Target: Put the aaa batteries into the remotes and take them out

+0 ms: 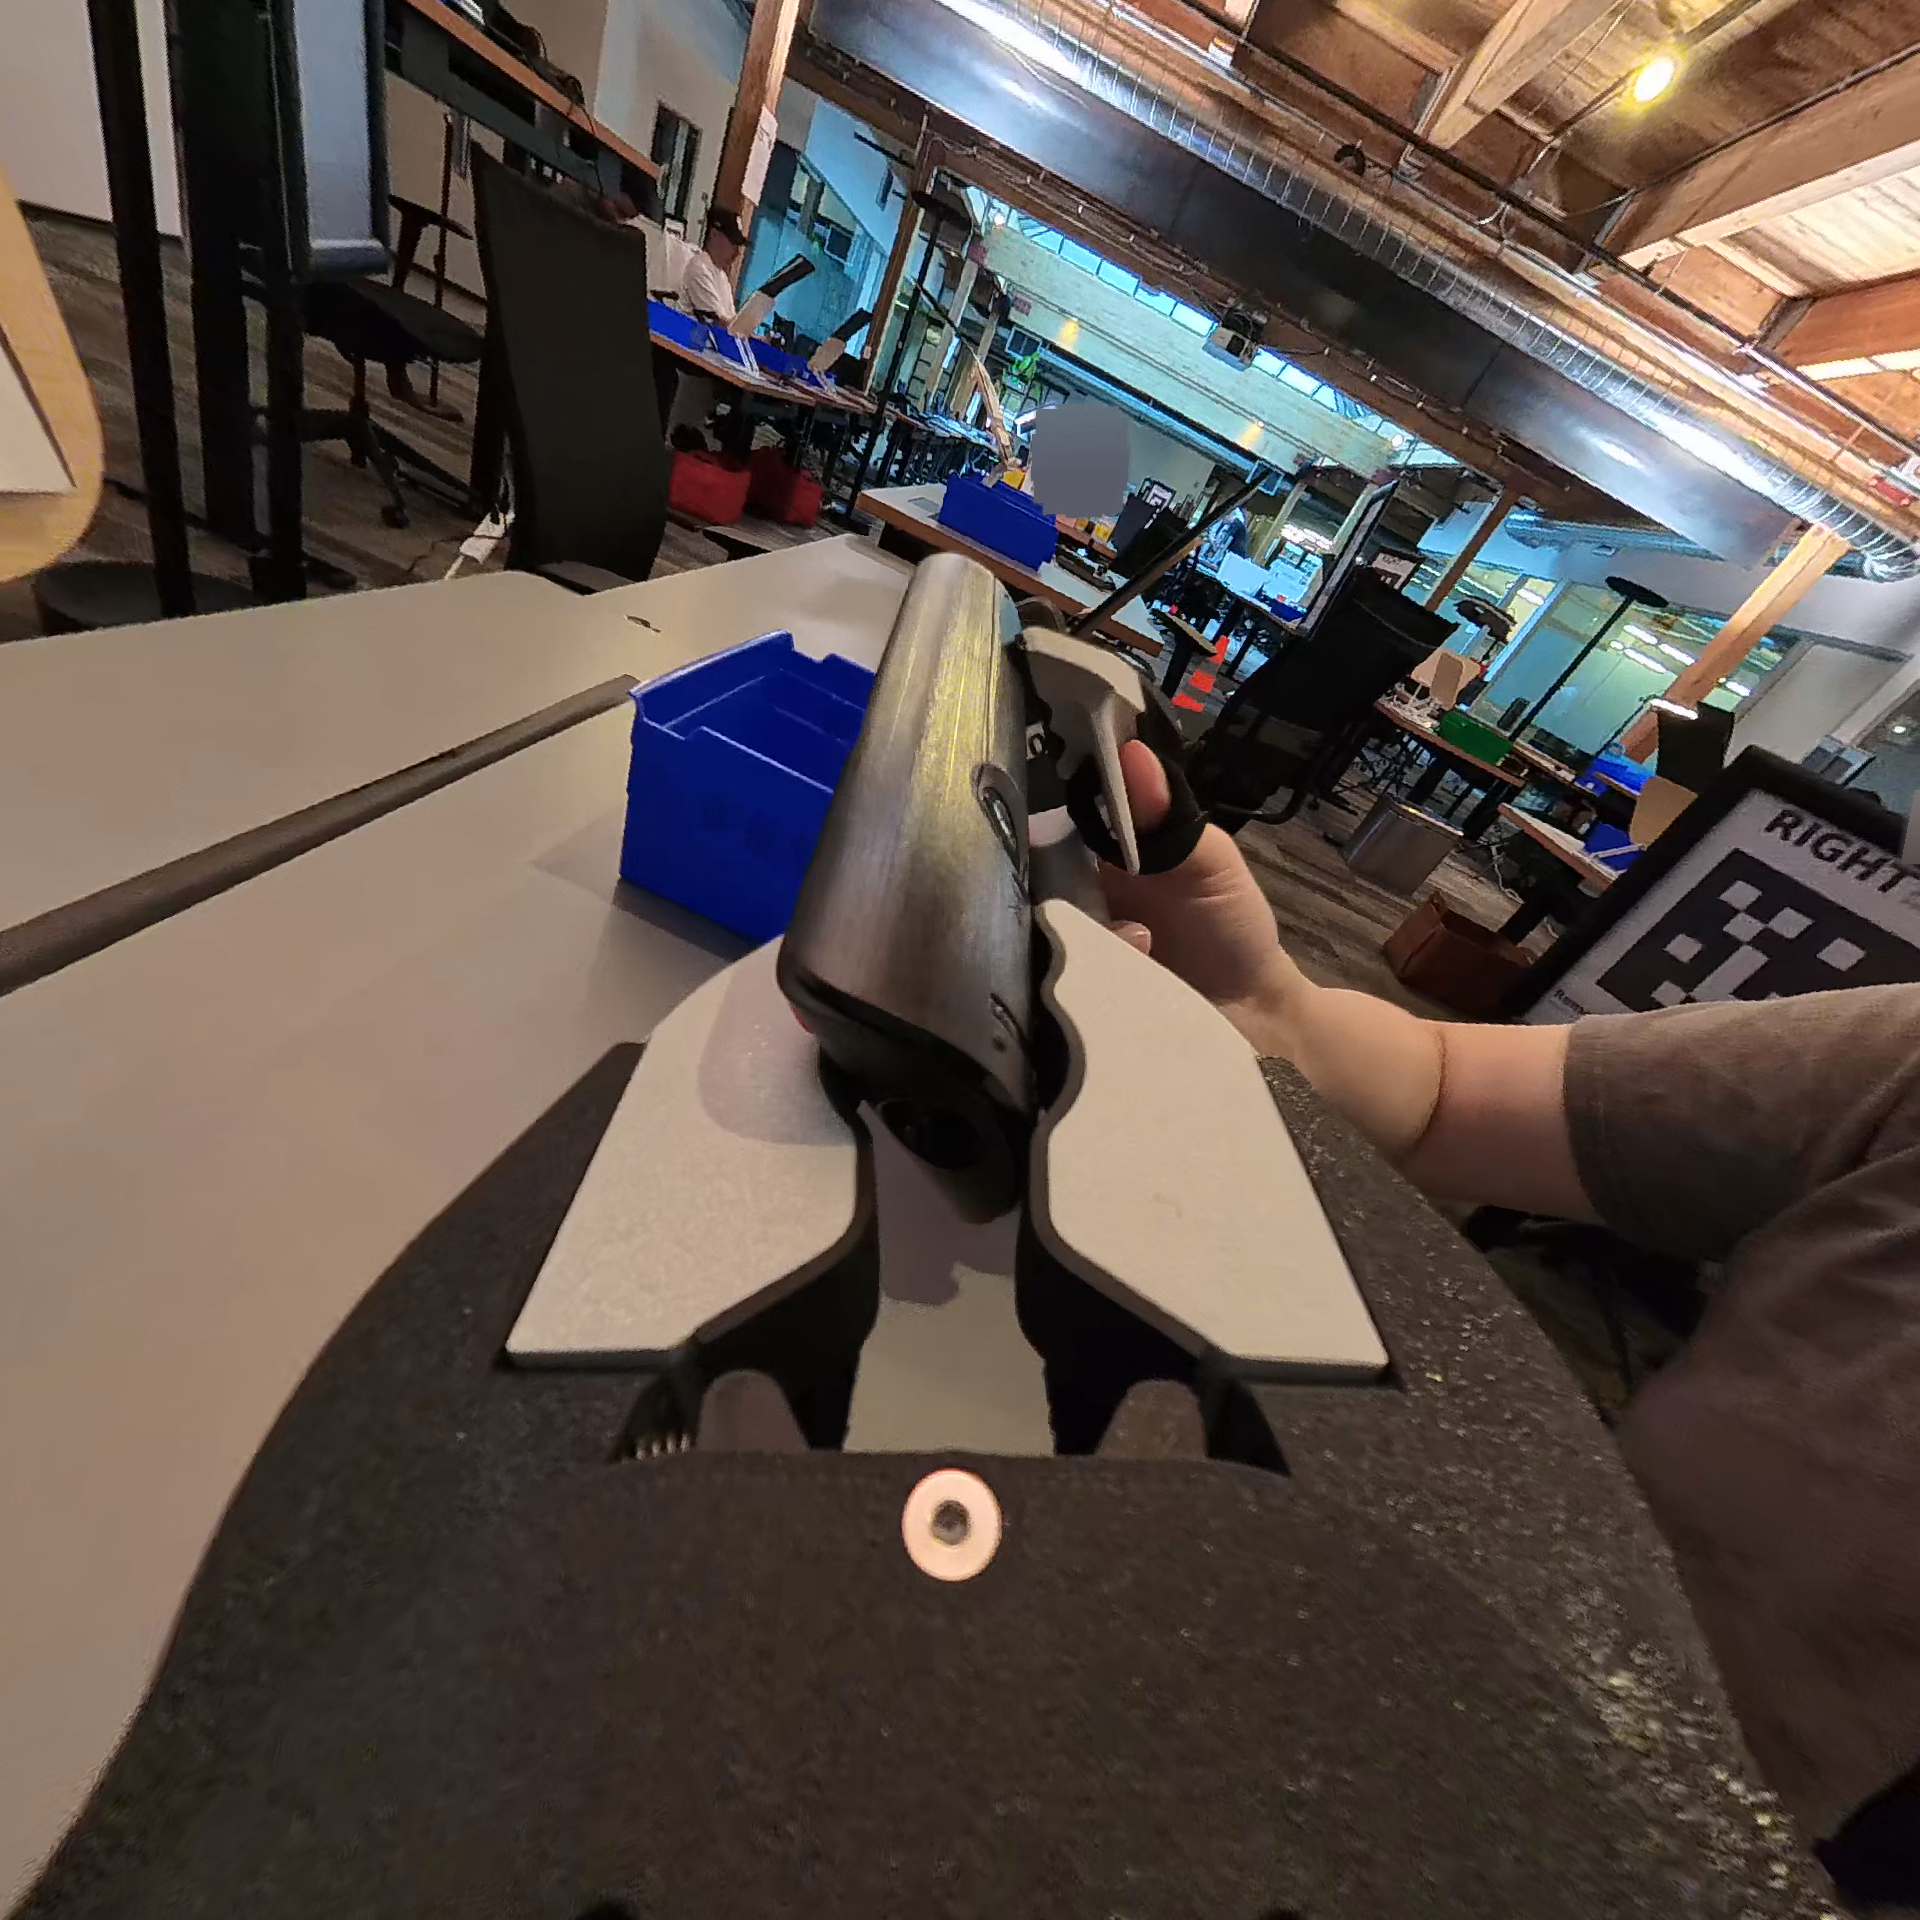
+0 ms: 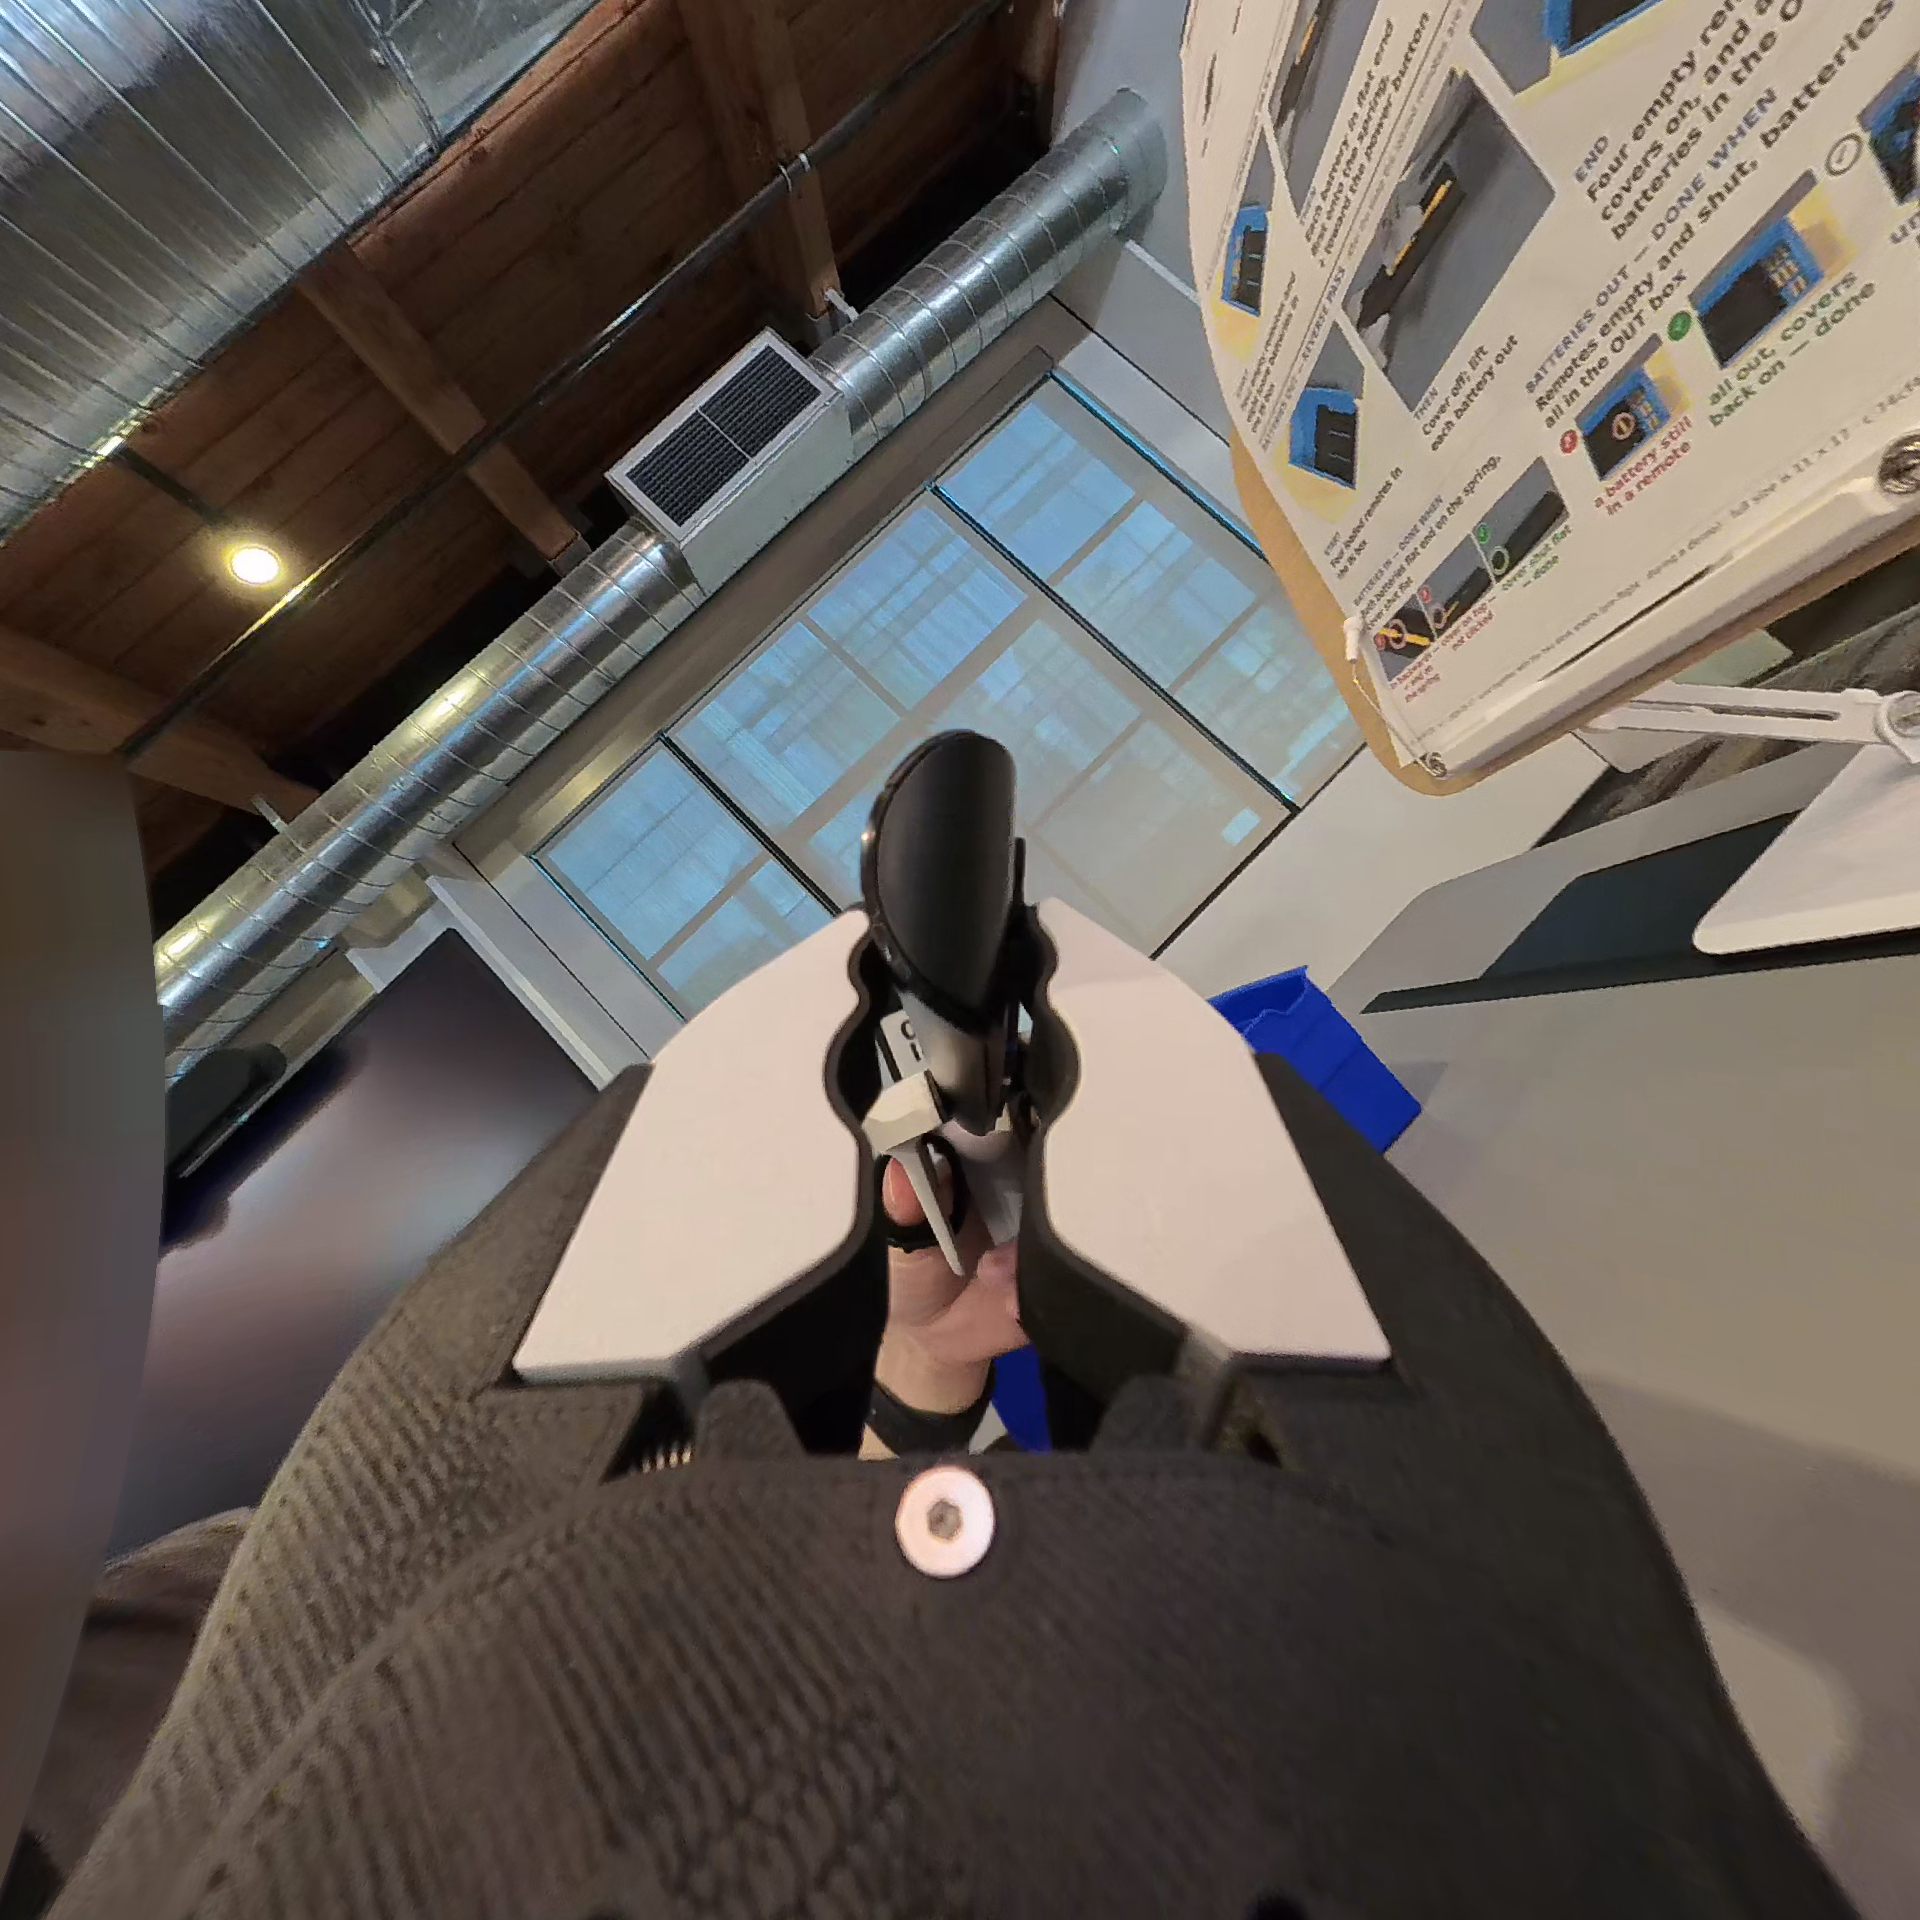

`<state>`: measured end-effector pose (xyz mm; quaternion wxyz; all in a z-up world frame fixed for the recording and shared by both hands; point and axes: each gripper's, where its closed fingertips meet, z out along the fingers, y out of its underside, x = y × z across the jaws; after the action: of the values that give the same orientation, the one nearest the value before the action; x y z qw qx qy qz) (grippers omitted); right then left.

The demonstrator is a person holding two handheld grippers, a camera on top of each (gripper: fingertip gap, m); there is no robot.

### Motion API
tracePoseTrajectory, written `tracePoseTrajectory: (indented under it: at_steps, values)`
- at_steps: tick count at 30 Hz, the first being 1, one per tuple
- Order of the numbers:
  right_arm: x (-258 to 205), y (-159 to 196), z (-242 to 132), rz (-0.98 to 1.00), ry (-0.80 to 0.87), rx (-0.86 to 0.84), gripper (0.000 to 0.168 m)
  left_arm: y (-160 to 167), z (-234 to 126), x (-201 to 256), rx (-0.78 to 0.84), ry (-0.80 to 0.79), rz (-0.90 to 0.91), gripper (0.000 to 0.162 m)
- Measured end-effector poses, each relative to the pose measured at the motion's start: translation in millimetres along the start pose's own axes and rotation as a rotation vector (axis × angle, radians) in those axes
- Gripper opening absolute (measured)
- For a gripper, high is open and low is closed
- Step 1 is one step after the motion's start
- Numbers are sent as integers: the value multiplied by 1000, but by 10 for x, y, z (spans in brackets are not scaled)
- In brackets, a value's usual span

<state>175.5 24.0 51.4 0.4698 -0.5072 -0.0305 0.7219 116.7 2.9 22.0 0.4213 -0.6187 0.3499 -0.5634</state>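
One black remote (image 1: 914, 883) is in play, and both tools hold it at once. In the left wrist view the left gripper (image 1: 940, 1049) clamps the remote's near end at the centre of the frame, its two pale fingers (image 1: 1164, 1174) pressed against the sides, and the remote runs up and away over the grey table (image 1: 260, 1039). The right gripper (image 1: 1081, 727) pinches the far end, just right of centre, with a person's hand (image 1: 1184, 914) behind it. In the right wrist view the same remote (image 2: 951, 883) stands between that gripper's two white fingers (image 2: 717, 1143), clenched on it, against windows and ceiling ducts.

One blue bin (image 1: 738, 774) sits on the table left of the remote; its inside looks bare from here, though not all of it shows. No batteries are visible.

An instruction sheet on a board (image 2: 1558, 343) fills the upper right of the right wrist view. A black-and-white marker card (image 1: 1766, 914) shows at the right edge of the left wrist view.
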Motion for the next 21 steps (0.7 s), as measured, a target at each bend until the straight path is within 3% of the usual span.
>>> tracePoseTrajectory:
  at_steps: [5, 6, 11, 16, 18, 21]
  values:
    - [4, 61, 65, -67, 46, -106, 25, -37, -81, -31, 35, 38, -64, 25]
    - [16, 51, 74, -101, 72, -138, 29, -72, -94, -65, 59, 21, -72, 25]
    - [150, -160, 41, -433, 405, -282, 82, -124, -239, -291, 82, -160, 30, 25]
    - [166, -95, 345, -714, 607, -439, 107, -203, -282, -284, 77, -262, 147, 25]
    - [238, 65, 455, -767, 664, -547, 110, -224, -277, -241, 76, -289, 197, 25]
    - [250, 107, 526, -834, 735, -573, 115, -257, -304, -194, 87, -309, 224, 25]
